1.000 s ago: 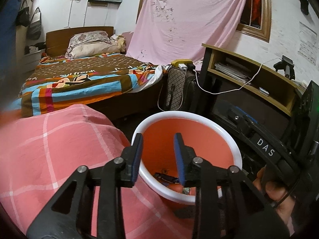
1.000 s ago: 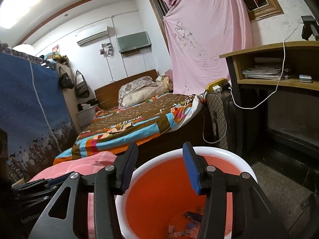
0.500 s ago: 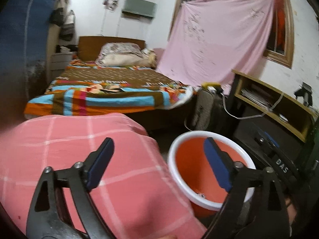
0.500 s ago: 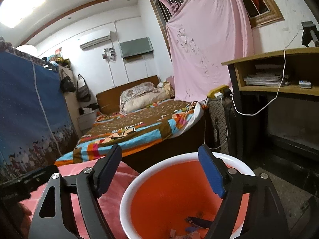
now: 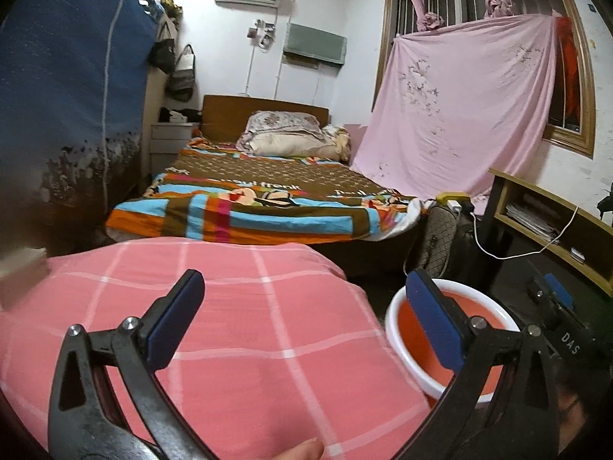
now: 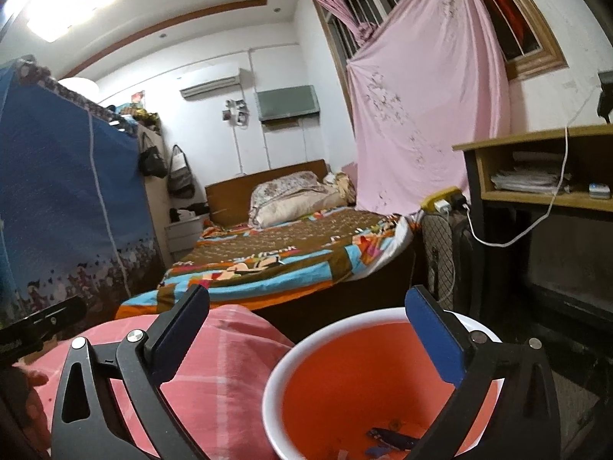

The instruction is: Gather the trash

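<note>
Nearest the left wrist camera, the left gripper has just been opening; its blue-padded jaws now stand wide with nothing between them, above a pink checked blanket. A fingertip shows at six o'clock on the lower edge. At four o'clock from that gripper sits the orange bin with its white rim, partly behind the right-hand jaw.

In the right wrist view the right gripper has likewise just been opening, its jaws spread wide and empty over the same bin. Small scraps of trash lie on the bin's floor, at about five o'clock in that picture. The pink blanket fills the eight o'clock side.

Farther off, at twelve o'clock, stands a bed with a striped, colourful cover and pillows. A pink sheet hangs over the window at two o'clock, and a wooden shelf unit with a white cable stands at three o'clock.
</note>
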### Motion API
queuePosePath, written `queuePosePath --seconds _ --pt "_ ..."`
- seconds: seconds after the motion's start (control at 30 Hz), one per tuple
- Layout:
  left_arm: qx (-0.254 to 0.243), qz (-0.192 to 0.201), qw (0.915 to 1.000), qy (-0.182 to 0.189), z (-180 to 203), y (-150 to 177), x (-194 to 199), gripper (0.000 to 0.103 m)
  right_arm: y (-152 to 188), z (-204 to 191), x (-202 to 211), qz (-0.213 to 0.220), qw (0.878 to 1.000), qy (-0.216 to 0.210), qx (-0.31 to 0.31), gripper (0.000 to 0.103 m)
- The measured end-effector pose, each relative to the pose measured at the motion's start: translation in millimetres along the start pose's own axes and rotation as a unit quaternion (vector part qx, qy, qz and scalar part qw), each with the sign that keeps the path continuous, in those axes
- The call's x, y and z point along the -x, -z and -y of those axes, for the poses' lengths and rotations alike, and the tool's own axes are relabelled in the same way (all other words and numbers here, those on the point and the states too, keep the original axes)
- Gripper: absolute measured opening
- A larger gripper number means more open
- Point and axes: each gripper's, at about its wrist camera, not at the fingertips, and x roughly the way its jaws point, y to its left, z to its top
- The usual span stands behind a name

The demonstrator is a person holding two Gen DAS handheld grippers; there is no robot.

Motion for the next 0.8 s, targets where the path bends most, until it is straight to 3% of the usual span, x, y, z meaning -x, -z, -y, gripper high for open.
queuePosePath --seconds 0.37,0.8 --pt "0.01 0.023 0.9979 -0.059 -30.8 12.0 37.2 0.09 4.4 -39.8 32.4 0.039 0.998 -0.042 0.041 0.103" --pt "0.038 0.04 0.9933 -0.101 -65.7 28.6 91.5 0.09 10.7 -71.7 68.9 0.037 0.995 -0.065 0.064 0.103"
